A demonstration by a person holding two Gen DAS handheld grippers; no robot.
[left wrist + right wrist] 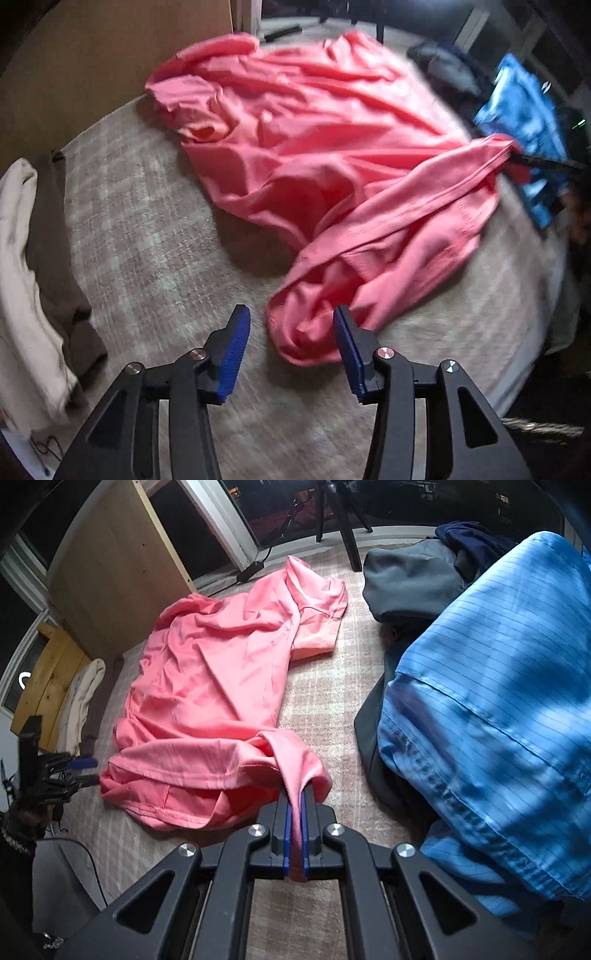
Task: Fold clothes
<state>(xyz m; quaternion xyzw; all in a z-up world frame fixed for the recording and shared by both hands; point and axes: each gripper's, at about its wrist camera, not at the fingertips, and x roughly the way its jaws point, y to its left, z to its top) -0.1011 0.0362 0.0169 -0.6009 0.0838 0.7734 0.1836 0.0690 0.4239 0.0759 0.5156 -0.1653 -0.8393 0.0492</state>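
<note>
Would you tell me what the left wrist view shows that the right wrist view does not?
Only the left wrist view: the left gripper up close, its jaws open beside the hem. Only the right wrist view: the right gripper shut on a pinched fold of the pink shirt. Both: the shirt, the blue striped garment, the cream cloth and the plaid cover.

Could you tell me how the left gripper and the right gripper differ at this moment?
The left gripper is open, with nothing pressed between its pads, while the right gripper is shut on a fold of the pink shirt. The left one sits beside the shirt's bunched hem; the right one pulls its corner up off the bed cover. Both have black arms, blue pads and point down at the same shirt.
</note>
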